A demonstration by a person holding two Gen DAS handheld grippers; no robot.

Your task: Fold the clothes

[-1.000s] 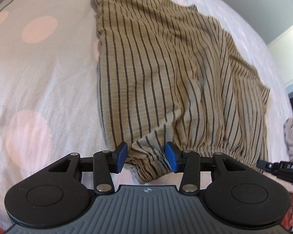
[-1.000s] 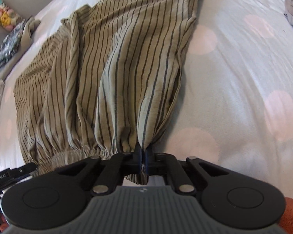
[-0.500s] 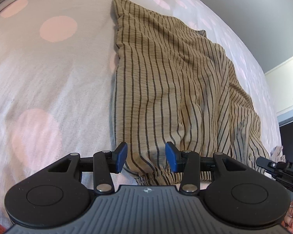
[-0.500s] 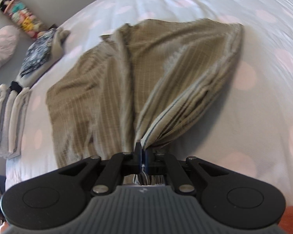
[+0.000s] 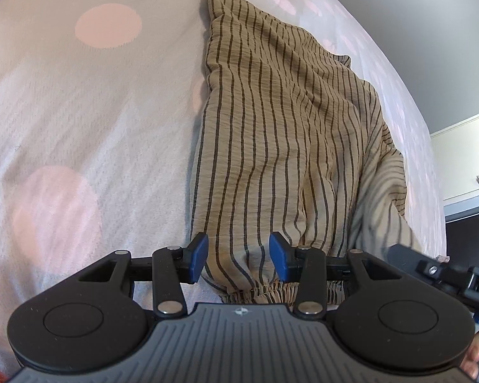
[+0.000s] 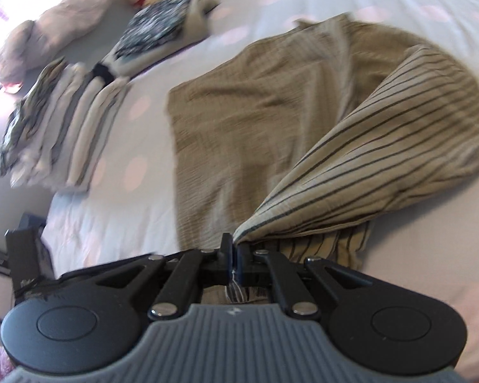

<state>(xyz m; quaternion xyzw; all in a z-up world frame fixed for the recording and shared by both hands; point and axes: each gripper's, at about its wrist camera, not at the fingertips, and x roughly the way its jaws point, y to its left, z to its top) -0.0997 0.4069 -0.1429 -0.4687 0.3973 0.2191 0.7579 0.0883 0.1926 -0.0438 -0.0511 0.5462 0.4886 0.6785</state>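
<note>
A tan garment with thin dark stripes (image 5: 281,134) lies on a white bed sheet with pink dots (image 5: 79,102). My left gripper (image 5: 238,257) is open, its blue pads on either side of the gathered elastic edge at the garment's near left corner. My right gripper (image 6: 233,250) is shut on the garment's other near corner and holds it lifted, so a striped flap (image 6: 383,146) folds over the flat part (image 6: 239,121). The right gripper also shows at the lower right of the left wrist view (image 5: 437,271).
Stacks of folded clothes (image 6: 64,127) sit on the bed to the left in the right wrist view, with a dark patterned garment (image 6: 163,35) and a pink pillow (image 6: 48,41) behind. A grey wall and white furniture (image 5: 463,146) stand beyond the bed's right side.
My right gripper has lifted its corner and carried it leftward over the garment, folding one side across. My left gripper has stayed open at the near left corner.
</note>
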